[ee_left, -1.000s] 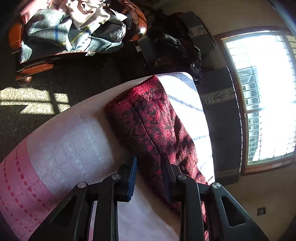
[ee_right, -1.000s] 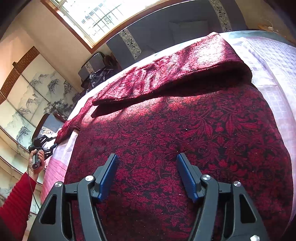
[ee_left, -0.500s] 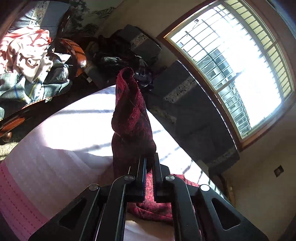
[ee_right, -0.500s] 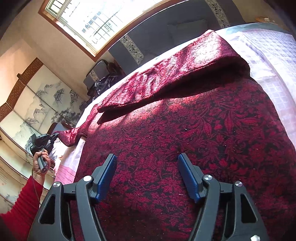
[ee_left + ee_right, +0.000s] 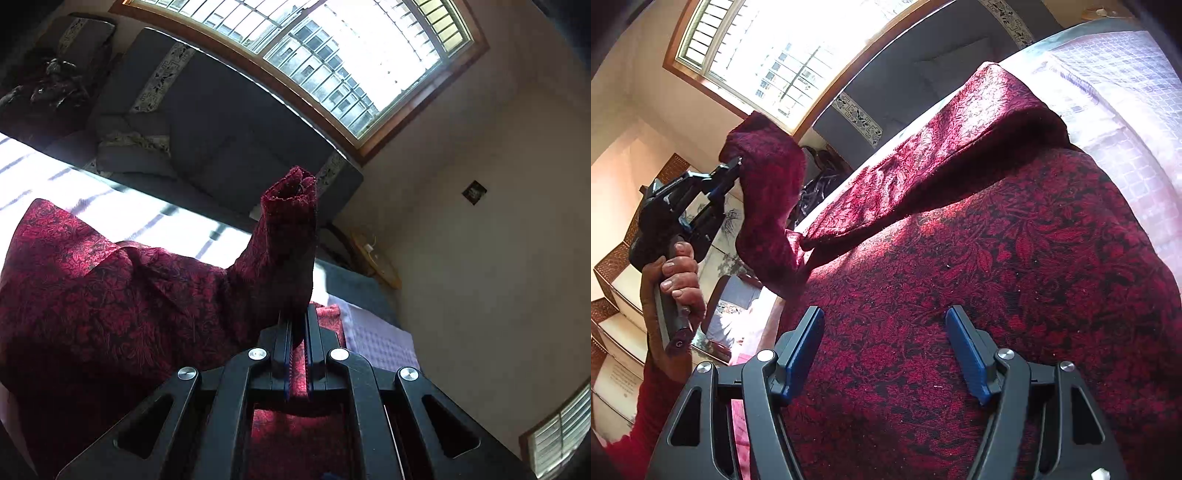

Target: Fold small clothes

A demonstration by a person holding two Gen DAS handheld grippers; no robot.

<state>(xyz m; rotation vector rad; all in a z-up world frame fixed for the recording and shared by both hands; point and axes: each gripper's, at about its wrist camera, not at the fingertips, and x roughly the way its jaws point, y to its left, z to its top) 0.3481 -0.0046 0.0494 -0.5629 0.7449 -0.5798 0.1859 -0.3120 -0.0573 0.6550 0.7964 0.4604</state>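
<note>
A dark red patterned garment (image 5: 979,251) lies spread on a pale checked cloth (image 5: 1126,110), with one sleeve folded across its top. My left gripper (image 5: 298,325) is shut on the other sleeve (image 5: 284,243) and holds it lifted in the air, cuff end standing up. In the right wrist view the left gripper (image 5: 733,168) shows at the left, held in a hand, with the sleeve (image 5: 768,206) hanging from it. My right gripper (image 5: 886,347) is open and empty, low over the garment's body.
A dark grey sofa (image 5: 207,147) runs under a bright window (image 5: 332,55) beyond the cloth's far edge. A small round wooden table (image 5: 376,262) stands by the wall. A chair (image 5: 735,306) and painted wall panels are on the left in the right wrist view.
My left gripper shut on the sleeve, lifted it off the cloth and swung it up towards the garment's body. My right gripper stayed open over the garment.
</note>
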